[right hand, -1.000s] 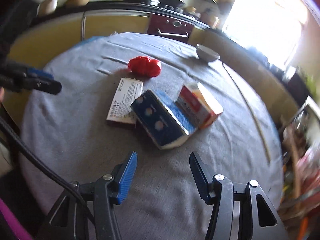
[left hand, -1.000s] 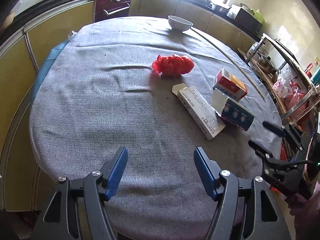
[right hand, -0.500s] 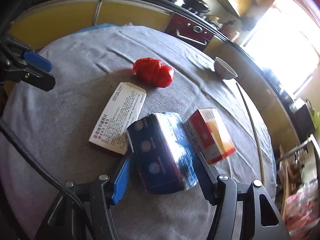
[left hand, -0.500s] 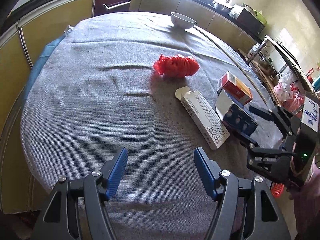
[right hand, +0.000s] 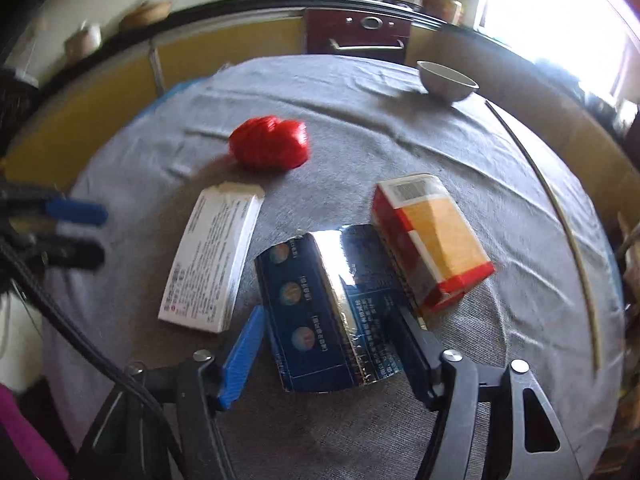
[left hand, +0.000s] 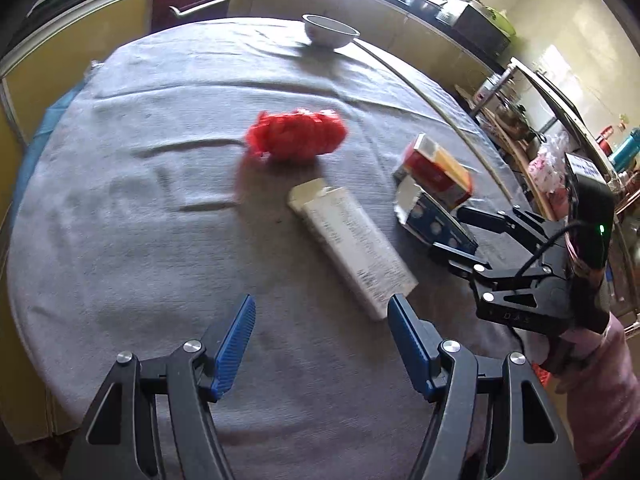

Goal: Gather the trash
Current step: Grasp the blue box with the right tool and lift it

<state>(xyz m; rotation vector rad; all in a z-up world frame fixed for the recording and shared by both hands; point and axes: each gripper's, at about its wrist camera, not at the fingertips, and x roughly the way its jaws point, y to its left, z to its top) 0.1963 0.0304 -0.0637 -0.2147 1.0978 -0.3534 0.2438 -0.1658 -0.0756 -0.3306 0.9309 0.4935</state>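
Table (left hand: 100, 240) under grey cloth, round, four pieces of trash on it.

Right gripper (right hand: 328, 344): jaws have just been opening. Blue box (right hand: 320, 312) lies between the fingers, its near end deep in the gap. Left pad close beside the box's side, a thin gap visible; the right pad sits against or just at the box's other edge, contact unclear. Not clamped. Box flat on the cloth, foil glare along its top. From the left wrist view the same gripper (left hand: 456, 232) reaches in from the right edge, fingers on either side of the blue box (left hand: 432, 220), a hand in a pink sleeve (left hand: 600, 380) behind it.

Red-and-orange box (right hand: 432, 240) touches the blue box's far right corner, angled away right. White box (right hand: 212, 264) lies just left of the blue one, apart from it, long side running toward the camera. Red bag (right hand: 268, 148), crumpled, farther back near the table's middle. White bowl (right hand: 446, 80) at the far edge.

Left gripper (left hand: 320, 332): jaws apart, nothing between them, hovering over bare cloth. White box (left hand: 352, 252) lies just ahead, its near end close to the right fingertip. Red bag (left hand: 296, 138) beyond, well apart.

Motion blur in both views.
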